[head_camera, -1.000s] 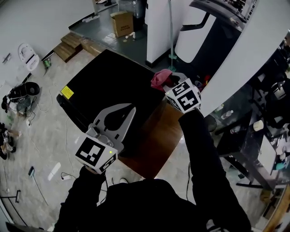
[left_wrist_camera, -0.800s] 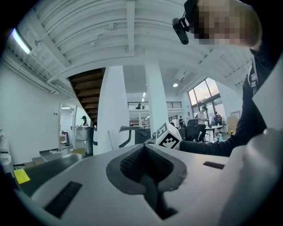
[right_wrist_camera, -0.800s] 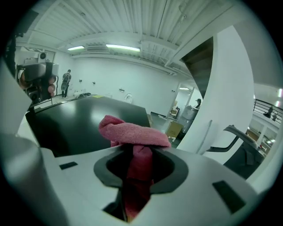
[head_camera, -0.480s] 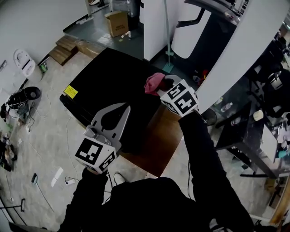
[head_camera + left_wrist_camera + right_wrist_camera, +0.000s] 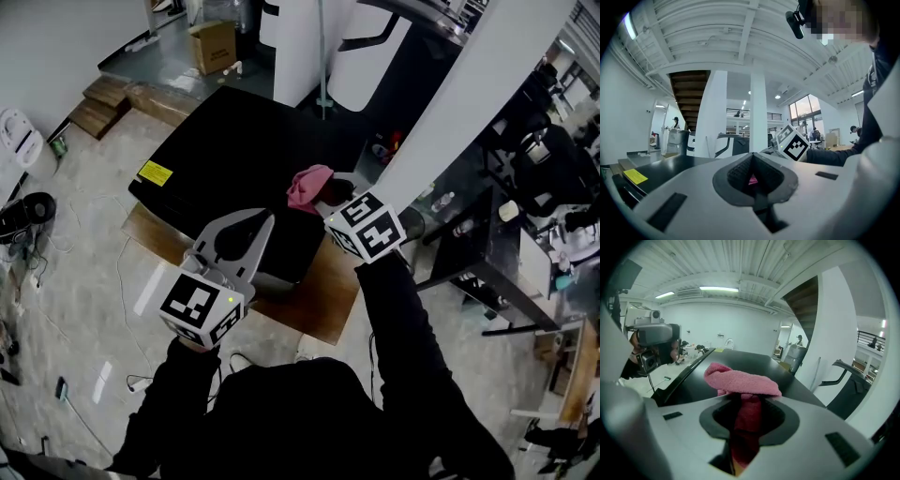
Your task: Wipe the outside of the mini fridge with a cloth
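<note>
Nubby pink terry cloth (image 5: 307,186) there, the fridge (image 5: 234,159) smooth, glossy black, and the desk (image 5: 319,300) beneath a brown, lightly polished wood.

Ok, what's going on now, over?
Left tool shut, empty, above the fridge's near edge. Right tool shut on pink cloth, at the fridge top's right edge. Nothing blocking the top.

the right claw (image 5: 324,196) has drawn the pink cloth (image 5: 307,186) nearer across the fridge top (image 5: 225,150).
</note>
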`<state>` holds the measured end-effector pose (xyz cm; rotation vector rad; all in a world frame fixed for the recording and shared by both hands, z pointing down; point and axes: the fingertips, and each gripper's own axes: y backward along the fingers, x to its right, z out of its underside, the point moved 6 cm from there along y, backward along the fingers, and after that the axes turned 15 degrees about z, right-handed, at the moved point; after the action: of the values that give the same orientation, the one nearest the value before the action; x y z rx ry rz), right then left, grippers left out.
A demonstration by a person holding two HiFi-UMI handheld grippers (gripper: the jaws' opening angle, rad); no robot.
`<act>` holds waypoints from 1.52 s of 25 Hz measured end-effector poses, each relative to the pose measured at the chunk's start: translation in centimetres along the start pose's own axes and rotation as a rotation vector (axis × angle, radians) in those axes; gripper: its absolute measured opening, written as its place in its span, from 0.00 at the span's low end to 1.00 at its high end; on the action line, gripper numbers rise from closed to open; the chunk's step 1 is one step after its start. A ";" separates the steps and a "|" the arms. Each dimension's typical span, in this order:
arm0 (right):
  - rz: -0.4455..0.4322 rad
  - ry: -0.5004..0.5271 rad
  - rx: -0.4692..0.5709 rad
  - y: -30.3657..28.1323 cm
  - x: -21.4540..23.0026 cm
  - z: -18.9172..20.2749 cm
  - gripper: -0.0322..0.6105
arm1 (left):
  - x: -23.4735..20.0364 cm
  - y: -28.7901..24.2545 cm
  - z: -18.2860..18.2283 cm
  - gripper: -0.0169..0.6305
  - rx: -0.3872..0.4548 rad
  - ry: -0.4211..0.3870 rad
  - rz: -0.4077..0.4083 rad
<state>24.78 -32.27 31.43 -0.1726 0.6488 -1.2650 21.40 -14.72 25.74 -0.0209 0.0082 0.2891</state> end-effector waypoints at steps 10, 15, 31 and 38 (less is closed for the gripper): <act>0.092 -0.067 -0.039 3.6 -9.0 -1.5 0.22 | -0.4 5.6 2.5 0.04 0.021 0.034 0.143; 0.093 -0.068 -0.074 6.1 -11.5 -0.7 0.22 | 1.7 7.3 2.9 0.04 0.026 0.017 0.162; 0.183 0.033 0.063 8.8 -12.0 -14.1 0.24 | -1.4 16.4 -1.6 0.04 0.086 -0.075 0.046; 0.158 0.078 0.104 3.0 -10.4 -20.5 0.24 | -6.0 16.5 -2.4 0.04 0.083 -0.074 -0.031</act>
<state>14.63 -17.09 17.09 0.0143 0.6491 -1.1546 10.92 -0.70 23.10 0.0722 -0.0535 0.2584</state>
